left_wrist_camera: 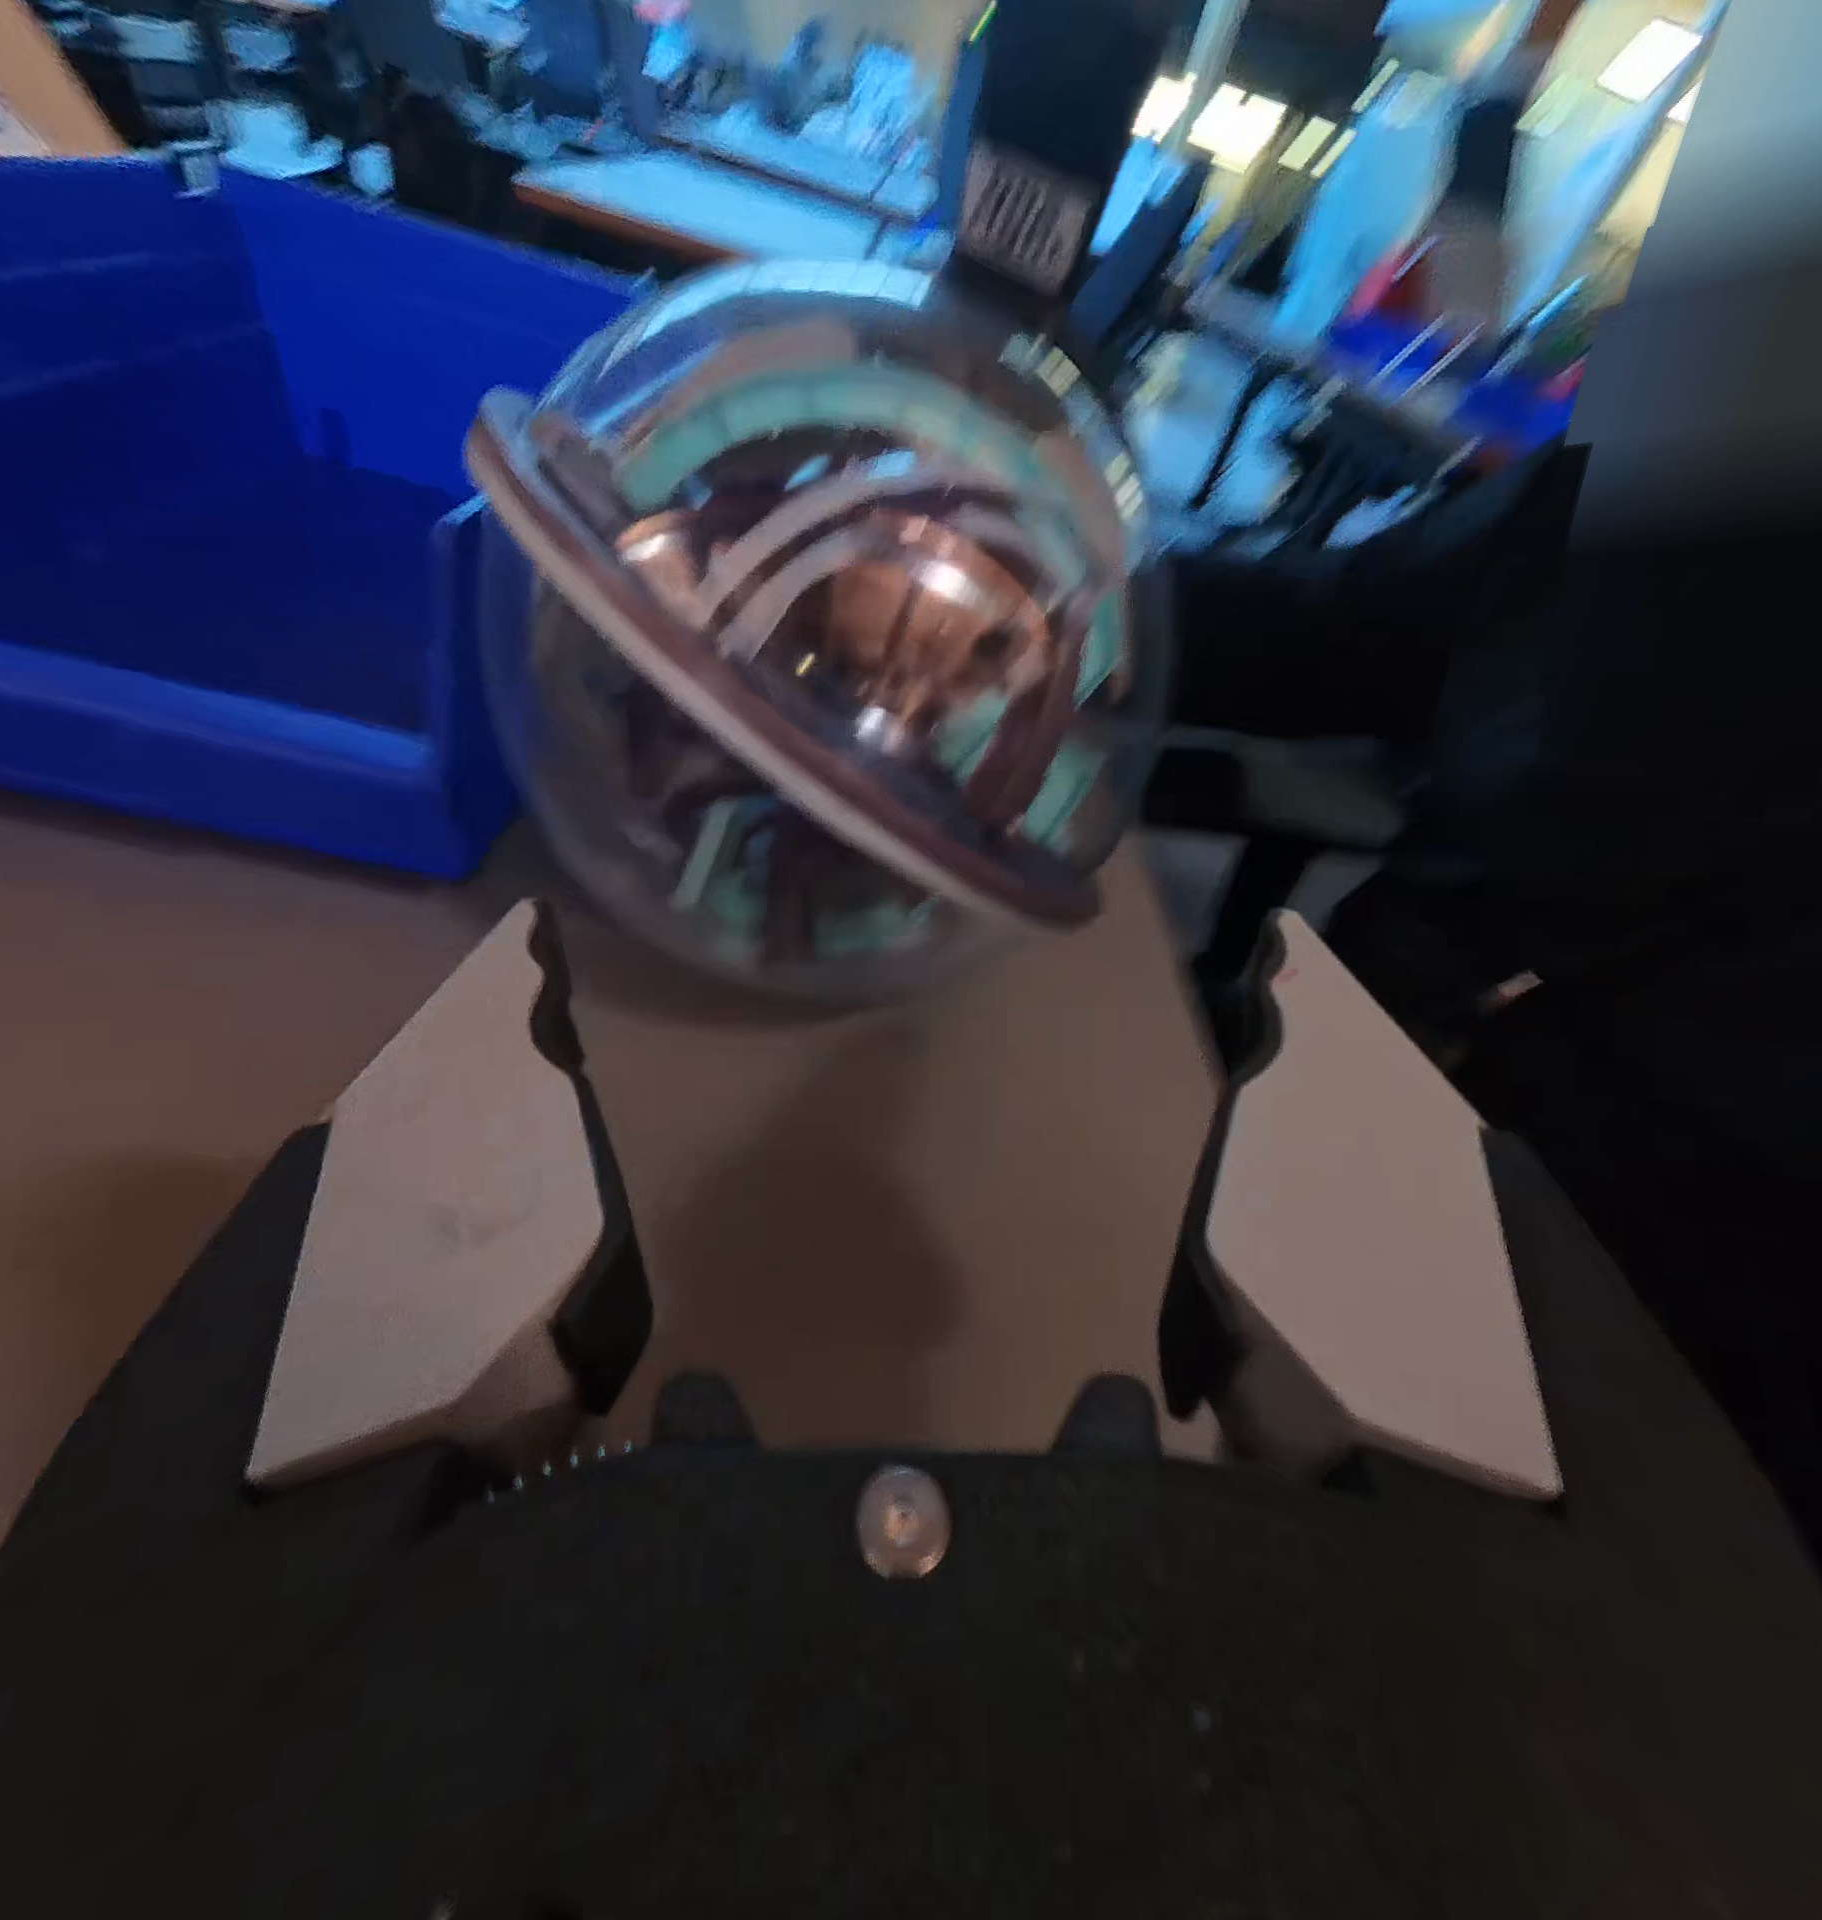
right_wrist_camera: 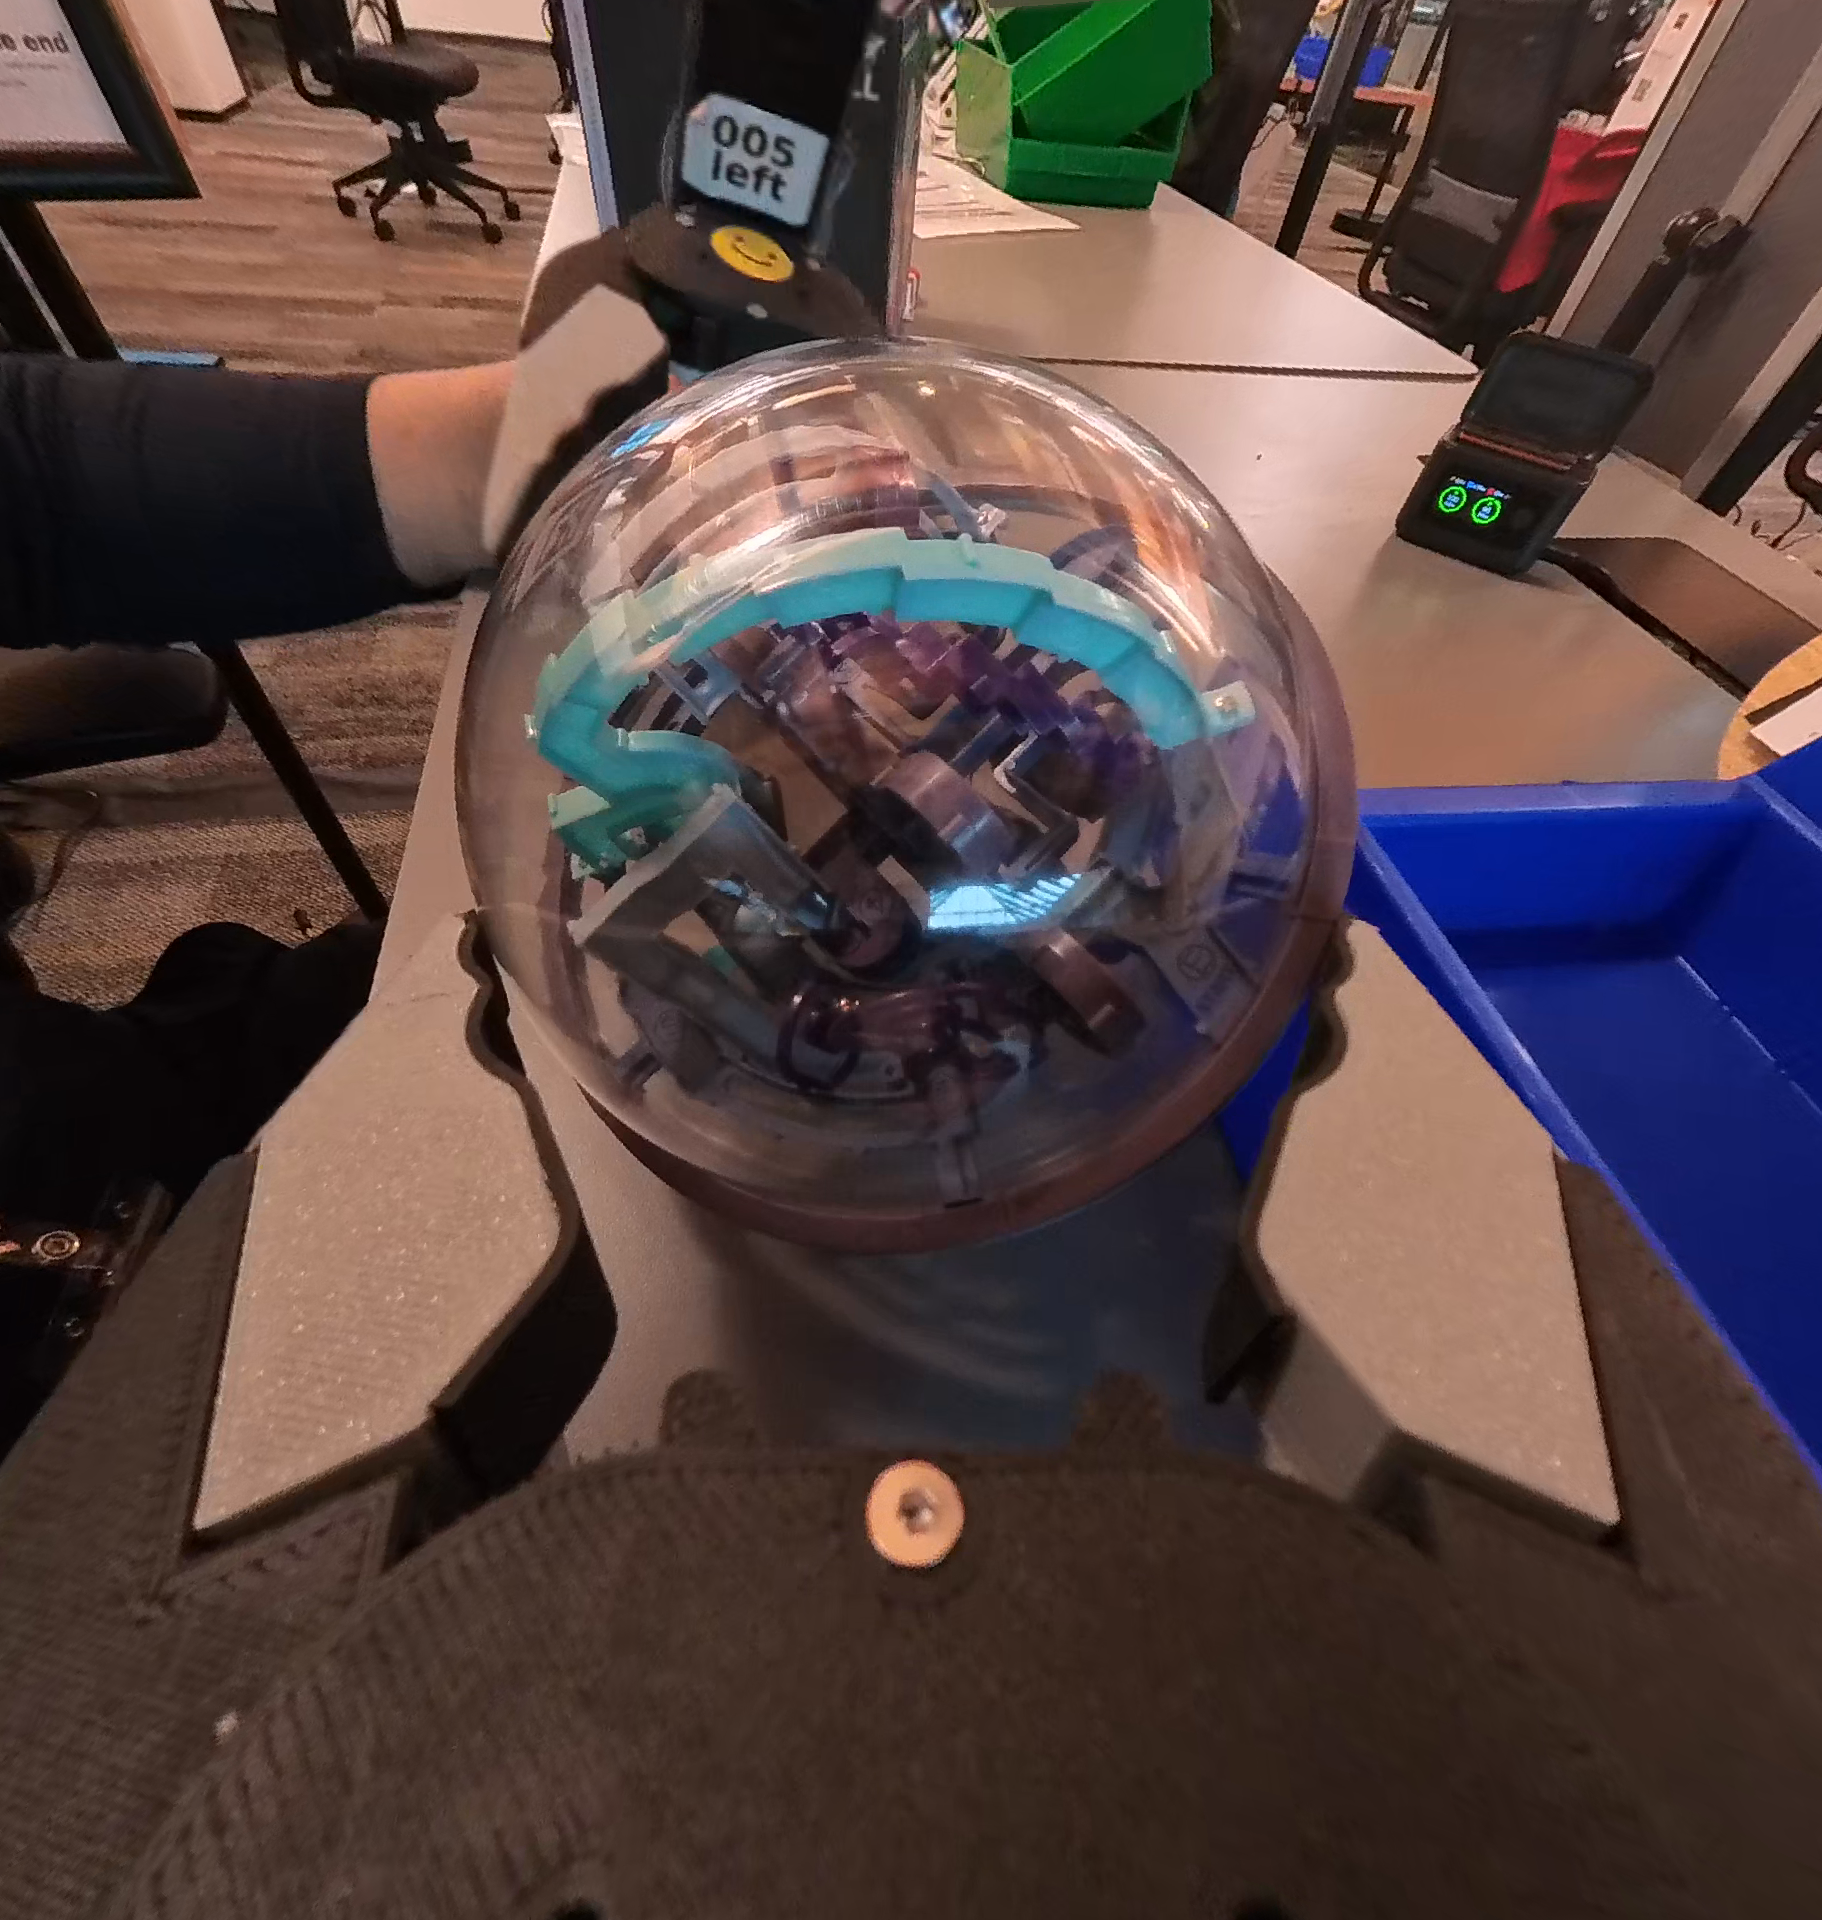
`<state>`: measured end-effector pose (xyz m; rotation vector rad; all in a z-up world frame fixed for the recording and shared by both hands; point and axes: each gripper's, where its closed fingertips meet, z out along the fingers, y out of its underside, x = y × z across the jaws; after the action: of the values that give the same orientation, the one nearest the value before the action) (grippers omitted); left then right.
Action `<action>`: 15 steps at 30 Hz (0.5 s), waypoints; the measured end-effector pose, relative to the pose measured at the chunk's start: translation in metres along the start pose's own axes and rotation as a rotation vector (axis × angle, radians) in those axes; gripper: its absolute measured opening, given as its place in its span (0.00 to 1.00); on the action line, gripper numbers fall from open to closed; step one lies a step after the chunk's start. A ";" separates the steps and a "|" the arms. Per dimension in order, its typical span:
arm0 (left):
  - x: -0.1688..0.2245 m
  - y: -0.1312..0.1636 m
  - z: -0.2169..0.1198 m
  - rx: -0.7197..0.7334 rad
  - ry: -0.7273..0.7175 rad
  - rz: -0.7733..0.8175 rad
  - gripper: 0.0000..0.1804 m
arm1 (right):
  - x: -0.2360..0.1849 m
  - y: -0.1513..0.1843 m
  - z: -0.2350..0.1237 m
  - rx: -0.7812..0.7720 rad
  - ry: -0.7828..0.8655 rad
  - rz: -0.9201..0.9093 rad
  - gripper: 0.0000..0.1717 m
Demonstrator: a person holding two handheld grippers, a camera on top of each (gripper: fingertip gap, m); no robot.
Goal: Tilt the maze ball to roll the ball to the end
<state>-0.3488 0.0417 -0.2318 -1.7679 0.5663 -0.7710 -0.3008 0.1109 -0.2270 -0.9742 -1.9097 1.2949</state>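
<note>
**One maze ball, two grippers, your right one holding it**

You have one maze ball [right_wrist_camera: 902,800], a clear sphere with a brown band round its middle and turquoise and purple tracks inside. It sits between the two fingers of your right gripper [right_wrist_camera: 902,997], which stand wide apart with both pads pressed against its sides, above the grey table [right_wrist_camera: 1302,468].

Your left gripper [left_wrist_camera: 902,997] is also spread wide, and its two fingers [left_wrist_camera: 564,997] grip nothing: the ball [left_wrist_camera: 813,623] lies just ahead of the tips, tilted, and that view is blurred. From the right wrist view that gripper [right_wrist_camera: 595,416] shows at the far side of the ball, one finger close to the shell; you cannot tell whether it touches.

There are two bins: one blue bin [right_wrist_camera: 1613,935] just right of the ball, one green bin [right_wrist_camera: 1083,94] well behind. One small black device [right_wrist_camera: 1499,468] with two green rings stands on the table. One office chair [right_wrist_camera: 408,94] is on the floor.
</note>
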 end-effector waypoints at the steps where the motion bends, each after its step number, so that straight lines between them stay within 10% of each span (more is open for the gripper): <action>1: -0.004 0.005 -0.001 -0.033 -0.035 0.023 0.70 | 0.000 0.000 0.000 0.001 -0.004 0.006 0.86; 15: -0.017 0.022 0.032 -0.219 -0.197 0.240 0.70 | -0.007 0.003 0.008 -0.007 -0.065 0.076 0.86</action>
<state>-0.3365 0.0674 -0.2635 -1.9065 0.7344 -0.3748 -0.3032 0.1023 -0.2329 -1.0281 -1.9440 1.3799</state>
